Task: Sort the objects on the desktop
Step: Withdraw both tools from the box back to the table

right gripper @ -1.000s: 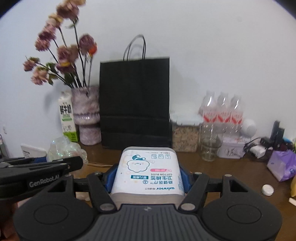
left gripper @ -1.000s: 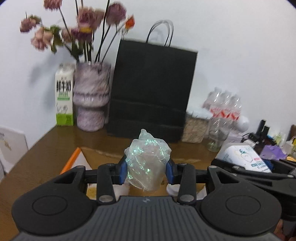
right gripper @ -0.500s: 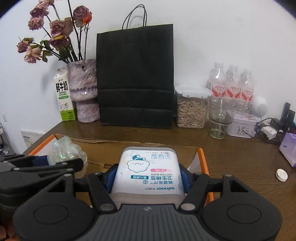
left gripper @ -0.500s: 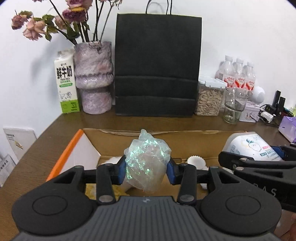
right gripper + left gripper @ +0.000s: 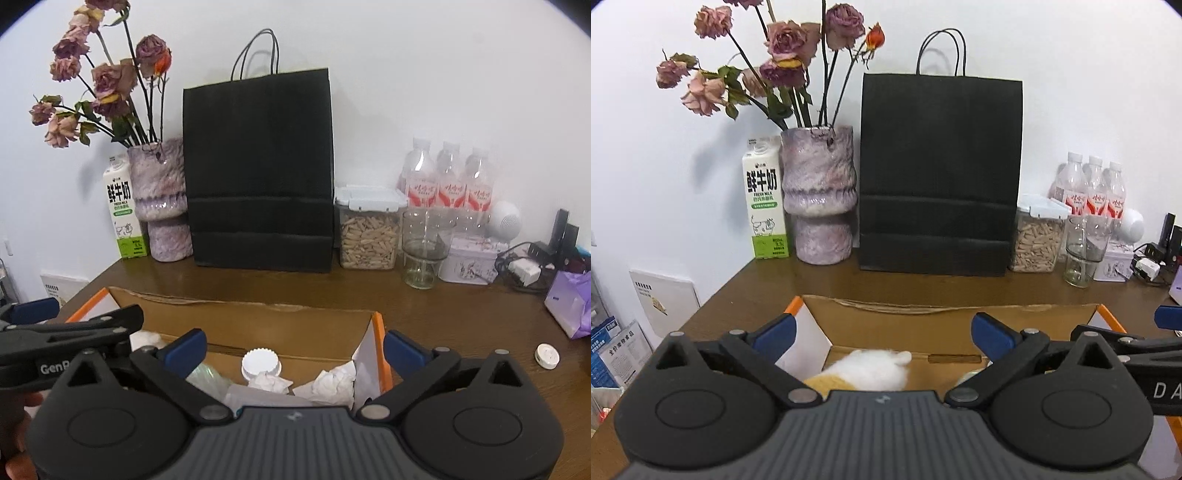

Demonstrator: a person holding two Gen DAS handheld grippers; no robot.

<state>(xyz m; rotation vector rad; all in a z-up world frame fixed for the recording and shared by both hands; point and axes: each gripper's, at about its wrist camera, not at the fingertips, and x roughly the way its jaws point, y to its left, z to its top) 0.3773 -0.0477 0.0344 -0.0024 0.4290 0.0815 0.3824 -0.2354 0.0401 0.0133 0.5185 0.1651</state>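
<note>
A cardboard box with orange edges [image 5: 923, 321] [image 5: 258, 317] sits on the wooden desk in front of me. My left gripper [image 5: 882, 332] is open and empty above its left part, over a white and yellow fluffy thing [image 5: 871, 373]. My right gripper [image 5: 293, 347] is open and empty above the box's right part. Inside lie a white ribbed lid [image 5: 261, 363], crumpled tissues [image 5: 332, 382], a bit of iridescent plastic wrap [image 5: 205, 374] and a pale pack [image 5: 255, 397] under the gripper body.
At the back stand a milk carton [image 5: 764, 199], a vase of dried roses [image 5: 820, 195], a black paper bag [image 5: 940, 173], a seed jar [image 5: 369, 229], a glass [image 5: 423, 249], several water bottles [image 5: 448, 177] and a tin [image 5: 471, 264]. A purple pack [image 5: 570, 304] and small white cap [image 5: 547, 355] lie right.
Both grippers have opened. The iridescent wrap has left the left gripper and the cotton-bud pack has left the right one; both now lie in the box.
</note>
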